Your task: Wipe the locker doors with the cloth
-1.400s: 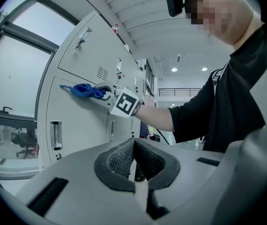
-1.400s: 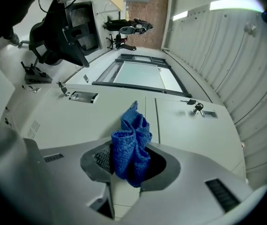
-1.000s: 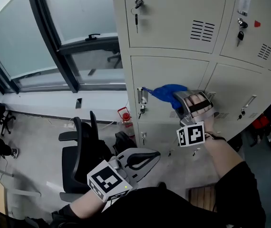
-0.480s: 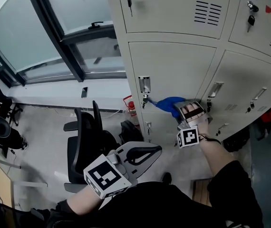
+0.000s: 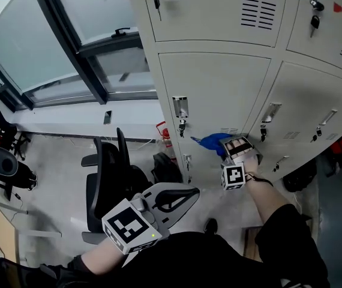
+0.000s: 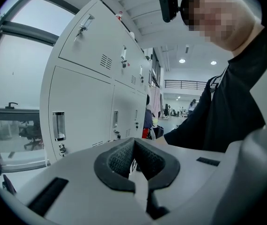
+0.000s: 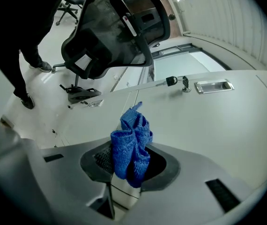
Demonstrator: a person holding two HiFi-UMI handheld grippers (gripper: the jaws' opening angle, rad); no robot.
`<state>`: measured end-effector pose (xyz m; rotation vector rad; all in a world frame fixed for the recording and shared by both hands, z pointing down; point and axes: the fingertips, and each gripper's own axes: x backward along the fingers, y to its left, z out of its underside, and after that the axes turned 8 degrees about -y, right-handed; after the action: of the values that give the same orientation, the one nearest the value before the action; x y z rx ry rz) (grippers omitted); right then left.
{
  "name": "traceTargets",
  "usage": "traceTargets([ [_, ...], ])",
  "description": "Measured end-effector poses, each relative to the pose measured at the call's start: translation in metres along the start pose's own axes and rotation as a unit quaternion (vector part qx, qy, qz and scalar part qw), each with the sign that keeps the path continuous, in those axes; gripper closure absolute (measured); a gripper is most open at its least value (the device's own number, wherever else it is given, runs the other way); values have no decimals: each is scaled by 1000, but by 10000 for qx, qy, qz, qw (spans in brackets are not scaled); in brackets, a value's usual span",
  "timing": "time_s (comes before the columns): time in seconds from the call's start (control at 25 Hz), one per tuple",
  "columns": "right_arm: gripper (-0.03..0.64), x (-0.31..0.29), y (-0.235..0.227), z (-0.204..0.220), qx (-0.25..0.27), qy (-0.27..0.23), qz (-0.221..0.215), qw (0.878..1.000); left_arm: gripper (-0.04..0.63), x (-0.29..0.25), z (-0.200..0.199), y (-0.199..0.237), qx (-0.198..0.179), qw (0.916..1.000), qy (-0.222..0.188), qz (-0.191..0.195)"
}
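Lower now on the locker door point(image 5: 219, 92), right gripper point(image 5: 221, 143) fingers tight on blue cloth point(image 5: 209, 141); left gripper point(image 5: 188, 193) fingers together, empty.

The blue cloth point(image 5: 209, 141), bunched into folds, sits right of the frame's centre against the lower edge of a locker door point(image 5: 216, 95). The pale beige doors are shut.

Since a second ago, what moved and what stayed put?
The right gripper slid the blue cloth down the middle locker door, from beside the lock handle to below it. It stayed shut on the cloth. The left gripper stayed low, shut and empty.
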<state>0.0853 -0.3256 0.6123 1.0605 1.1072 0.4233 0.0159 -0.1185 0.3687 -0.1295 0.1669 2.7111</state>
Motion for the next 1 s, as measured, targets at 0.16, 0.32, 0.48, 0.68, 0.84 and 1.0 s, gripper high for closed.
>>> traceTargets([
  [0.16, 514, 24, -36, -10, -60, -30, 255, 9997, 588, 1, -1, -4, 12, 9999, -75, 103],
  [0.32, 514, 71, -106, -22, 76, -120, 917, 9957, 588, 0, 2, -5, 14, 9997, -138, 207],
  [0.48, 514, 127, -179, -30, 350, -165, 1610, 9862, 588, -7, -5, -12, -43, 9989, -254, 401],
  [0.68, 514, 185, -253, -28, 600, -82, 2332, 9706, 588, -14, -13, -20, -98, 9976, -369, 584],
  [0.84, 514, 212, -295, -12, 772, 132, 2695, 9598, 588, -18, -17, -23, -113, 9970, -427, 631],
  [1.0, 514, 220, -314, 1, 798, 218, 2801, 9564, 588, -18, -15, -23, -95, 9973, -385, 613],
])
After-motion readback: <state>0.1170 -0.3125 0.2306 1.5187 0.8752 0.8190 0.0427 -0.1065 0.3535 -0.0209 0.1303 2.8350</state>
